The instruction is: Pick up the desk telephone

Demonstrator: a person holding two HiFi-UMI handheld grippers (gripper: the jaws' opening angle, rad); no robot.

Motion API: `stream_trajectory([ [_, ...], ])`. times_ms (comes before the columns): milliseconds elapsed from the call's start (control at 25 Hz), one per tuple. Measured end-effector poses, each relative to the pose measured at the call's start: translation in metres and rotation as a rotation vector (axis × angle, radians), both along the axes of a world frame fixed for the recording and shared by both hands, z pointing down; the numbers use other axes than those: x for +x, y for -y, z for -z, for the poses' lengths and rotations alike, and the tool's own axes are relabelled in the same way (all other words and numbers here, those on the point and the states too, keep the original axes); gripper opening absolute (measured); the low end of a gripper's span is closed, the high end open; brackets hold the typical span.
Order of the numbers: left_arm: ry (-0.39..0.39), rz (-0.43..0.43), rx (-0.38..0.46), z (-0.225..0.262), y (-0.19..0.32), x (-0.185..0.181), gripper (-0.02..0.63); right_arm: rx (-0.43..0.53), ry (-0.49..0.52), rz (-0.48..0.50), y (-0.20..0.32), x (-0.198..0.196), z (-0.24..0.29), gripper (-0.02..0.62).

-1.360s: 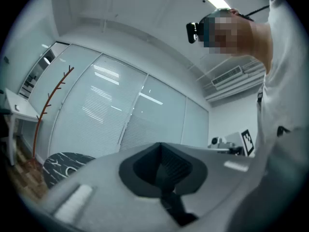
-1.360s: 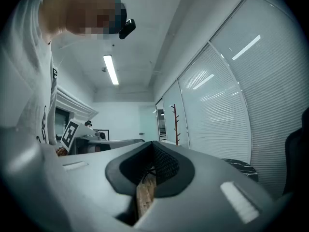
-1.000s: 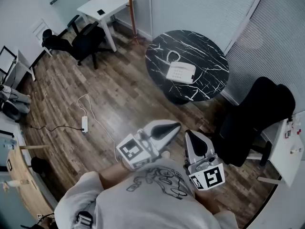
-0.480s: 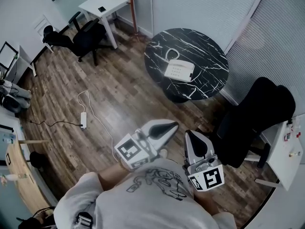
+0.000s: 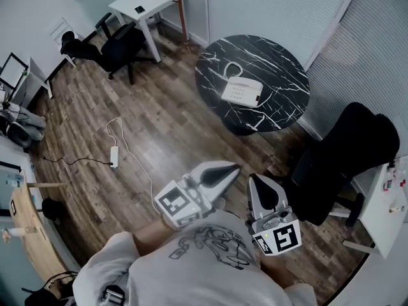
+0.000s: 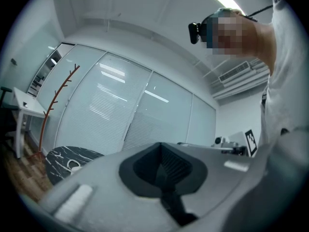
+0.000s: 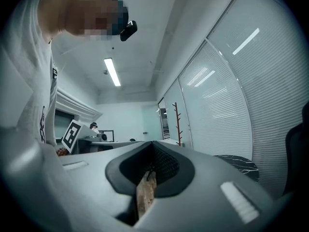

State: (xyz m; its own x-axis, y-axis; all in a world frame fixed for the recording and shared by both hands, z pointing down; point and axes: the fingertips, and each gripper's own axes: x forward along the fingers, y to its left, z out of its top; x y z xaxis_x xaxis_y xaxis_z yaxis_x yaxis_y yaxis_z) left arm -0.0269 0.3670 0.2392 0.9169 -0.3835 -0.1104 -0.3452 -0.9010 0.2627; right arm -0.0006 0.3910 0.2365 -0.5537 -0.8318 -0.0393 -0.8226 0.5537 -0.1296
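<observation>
The white desk telephone [image 5: 241, 92] with its coiled cord lies on a round black marble table [image 5: 280, 62] across the room; in the left gripper view the telephone [image 6: 73, 166] shows small at the lower left. My left gripper [image 5: 236, 166] and right gripper [image 5: 253, 178] are held close to the person's chest, far short of the table, pointing toward it. Both are shut with nothing between their jaws. In their own views the left gripper [image 6: 161, 145] and the right gripper [image 7: 153, 143] show closed jaws, and the table [image 7: 239, 164] edge shows at the right.
A black office chair [image 5: 344, 152] stands right of the table. A white desk [image 5: 143, 2], another black chair [image 5: 105, 46] and a red coat stand [image 5: 182, 8] are at the back left. A power strip [image 5: 115, 157] with cable lies on the wooden floor. A white table [image 5: 389, 203] is at the far right.
The head view has shifted slightly, so the room sits a little differently in the picture. Both grippers stay shut before the chest.
</observation>
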Motion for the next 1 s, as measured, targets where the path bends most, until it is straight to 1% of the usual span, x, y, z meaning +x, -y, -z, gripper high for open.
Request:
stream_trajectory([
  [280, 0.002, 0.011, -0.021, -0.012, 0.025, -0.002, 0.003, -0.008, -0.002, 0.001, 0.023, 0.0, -0.008, 0.005],
  [480, -0.004, 0.009, -0.026, -0.015, 0.064, 0.0, 0.003, -0.009, -0.008, -0.005, 0.062, 0.001, -0.011, 0.006],
  [640, -0.012, 0.011, -0.015, -0.016, 0.108, 0.0, 0.003, -0.007, -0.016, -0.004, 0.105, 0.002, -0.012, 0.006],
  [1000, -0.018, 0.0, -0.027, -0.019, 0.232, -0.004, 0.003, -0.029, -0.037, -0.012, 0.23, -0.003, -0.016, 0.006],
])
